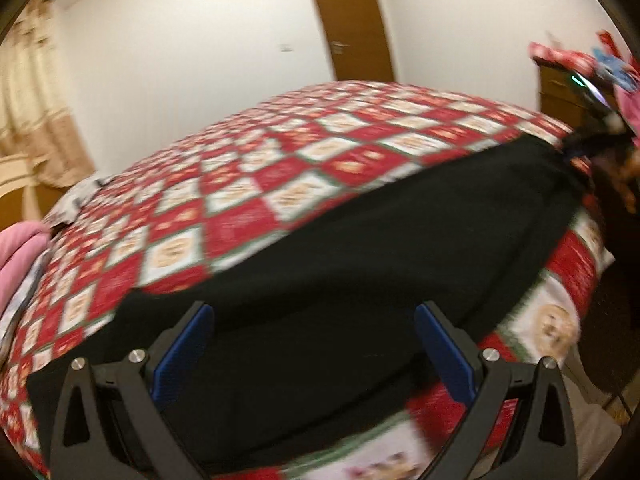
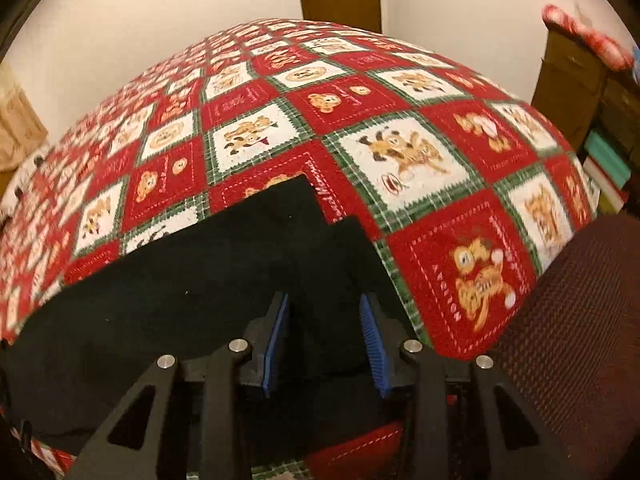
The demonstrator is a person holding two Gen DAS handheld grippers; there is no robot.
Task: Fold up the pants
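Note:
Black pants (image 1: 360,240) lie flat in a long band along the near edge of the bed. In the right wrist view the pants (image 2: 200,272) end in two stepped corners on the quilt. My left gripper (image 1: 314,312) hovers over the black cloth with its blue pads (image 1: 188,344) wide apart and nothing between them. My right gripper (image 2: 324,300) points down at the pants near that stepped end. Its jaws stand partly open, and I see only the flat cloth below in the gap.
A red, white and green quilt (image 2: 400,152) with bear pictures covers the bed. A dark red mesh chair (image 2: 580,320) stands at the right. Behind are a brown door (image 1: 352,20), a curtain (image 1: 32,112), brown drawers (image 2: 572,68) and a pink cloth (image 1: 20,248).

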